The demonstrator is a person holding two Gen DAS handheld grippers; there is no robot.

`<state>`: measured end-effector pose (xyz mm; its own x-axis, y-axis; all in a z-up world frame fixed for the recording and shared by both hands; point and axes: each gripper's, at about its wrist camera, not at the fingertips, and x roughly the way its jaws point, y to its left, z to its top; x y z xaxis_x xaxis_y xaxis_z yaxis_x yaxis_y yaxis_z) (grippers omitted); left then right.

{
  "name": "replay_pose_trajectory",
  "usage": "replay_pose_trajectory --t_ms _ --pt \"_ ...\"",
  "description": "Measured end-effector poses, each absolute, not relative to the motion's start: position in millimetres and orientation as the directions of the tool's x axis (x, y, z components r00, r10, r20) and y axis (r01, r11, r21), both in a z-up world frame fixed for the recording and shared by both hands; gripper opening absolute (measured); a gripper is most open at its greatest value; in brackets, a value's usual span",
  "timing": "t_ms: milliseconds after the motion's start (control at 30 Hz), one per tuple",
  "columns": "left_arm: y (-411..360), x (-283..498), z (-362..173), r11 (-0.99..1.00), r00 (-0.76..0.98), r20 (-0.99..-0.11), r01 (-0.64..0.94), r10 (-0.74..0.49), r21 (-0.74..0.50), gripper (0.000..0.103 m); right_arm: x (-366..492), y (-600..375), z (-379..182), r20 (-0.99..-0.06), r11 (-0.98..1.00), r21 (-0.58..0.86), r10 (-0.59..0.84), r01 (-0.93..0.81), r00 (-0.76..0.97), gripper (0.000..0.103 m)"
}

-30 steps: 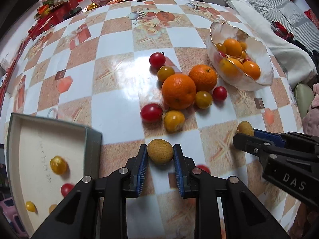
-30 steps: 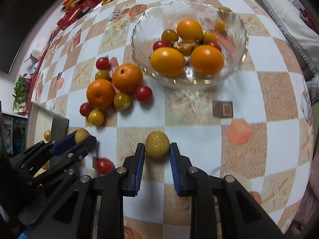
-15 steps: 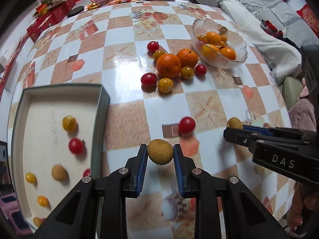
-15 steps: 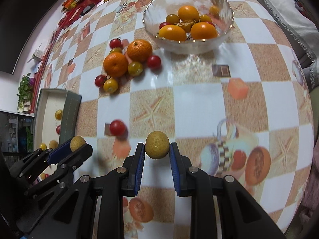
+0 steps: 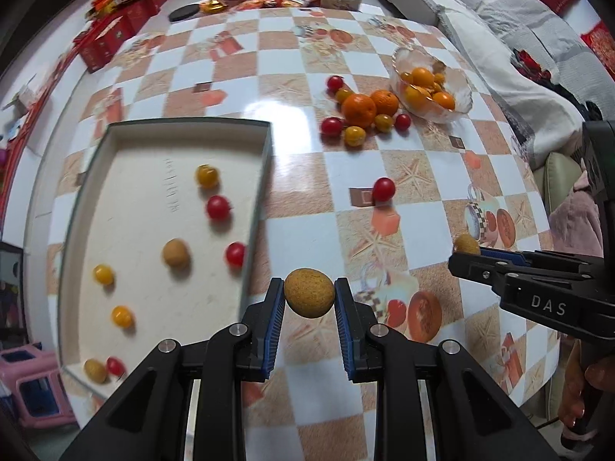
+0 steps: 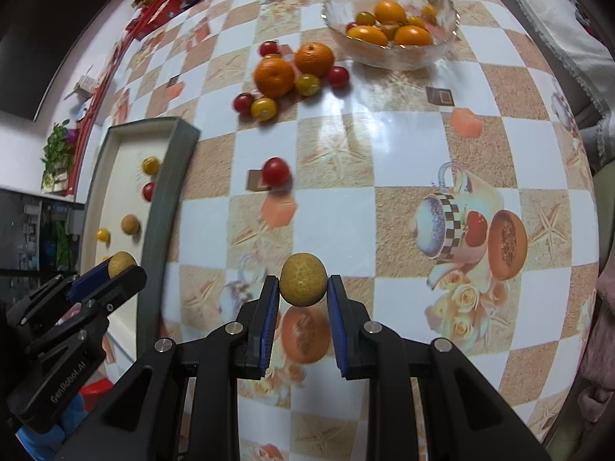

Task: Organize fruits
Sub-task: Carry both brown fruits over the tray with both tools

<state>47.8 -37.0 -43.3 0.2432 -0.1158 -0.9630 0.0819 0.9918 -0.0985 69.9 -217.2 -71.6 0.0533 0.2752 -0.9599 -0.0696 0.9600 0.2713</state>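
My left gripper (image 5: 309,294) is shut on a small brown round fruit (image 5: 308,292), held above the table just right of the grey-rimmed tray (image 5: 265,176). My right gripper (image 6: 303,288) is shut on a second brown round fruit (image 6: 303,283) over the table's near part. Each gripper shows at the edge of the other's view, the right gripper (image 5: 467,247) and the left gripper (image 6: 121,265). Several cherry tomatoes and one brown fruit (image 5: 175,253) lie in the tray. A lone red tomato (image 5: 383,189) sits mid-table.
Two oranges (image 5: 358,109) with several small tomatoes cluster beside a glass bowl (image 5: 459,109) of oranges at the far right. Red boxes and snack packets (image 5: 115,34) line the table's far edge. A sofa (image 5: 519,27) lies beyond the right edge. A pink stool (image 5: 34,388) stands low at left.
Both grippers have risen and drawn back toward the near-left, each keeping its brown fruit. The tray has come fully into the left wrist view, and the bowl now looks farther away.
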Motion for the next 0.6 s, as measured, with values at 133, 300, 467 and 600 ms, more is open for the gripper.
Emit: replay_pose_trajectory --t_ms 133,300,467,600 --pt "-22.5 39.0 -30.2 0.995 0.255 -0.962 0.026 -0.096 -0.092 0.027 66.6 -208.2 -57.1 -0.959 0.956 0.27 0.278 -0.118 0.055 0.028" --pt "-3.3 20.9 -10.1 0.996 0.281 -0.958 -0.05 -0.055 -0.072 0.027 64.2 -198.0 -40.9 -0.949 0.939 0.297 0.31 -0.176 0.051 0.028" --pt "24.6 0.7 -0.2 0.988 0.29 -0.956 -0.126 -0.052 -0.092 0.027 57.3 -182.8 -27.2 -0.949 0.925 0.292 0.313 -0.244 0.049 0.028" --pt "53.0 -5.5 2.3 0.987 0.302 -0.951 -0.112 -0.073 -0.112 0.027 52.7 -172.3 -18.4 -0.953 0.936 0.271 0.293 -0.224 0.071 0.028"
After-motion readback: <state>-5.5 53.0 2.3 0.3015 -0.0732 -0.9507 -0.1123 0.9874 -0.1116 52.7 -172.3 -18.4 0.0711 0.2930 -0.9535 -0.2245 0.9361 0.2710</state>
